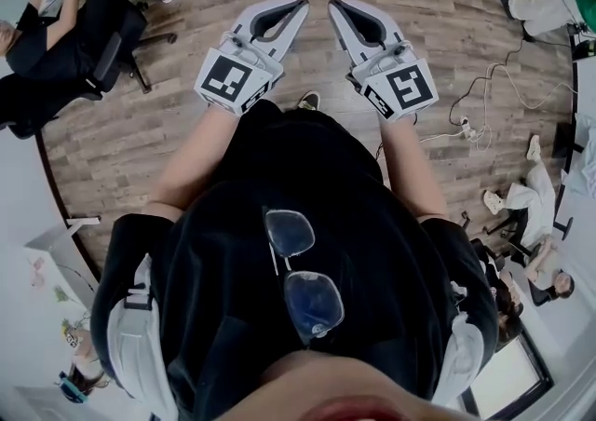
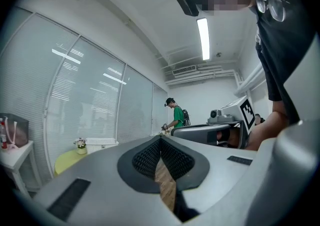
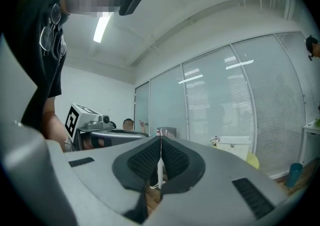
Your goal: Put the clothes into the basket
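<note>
Grippers first: the left gripper (image 1: 300, 6) and the right gripper (image 1: 335, 4) are both closed on nothing, held side by side above the wood floor (image 1: 140, 140). Well ahead of them, a white basket (image 2: 102, 143) stands near a yellow-green table (image 2: 67, 160). No clothes show in any view, so the task looks unstarted.

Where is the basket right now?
The white basket shows at left in the left gripper view, beside a small flower pot at the yellow table; the right gripper view shows it at right.
</note>
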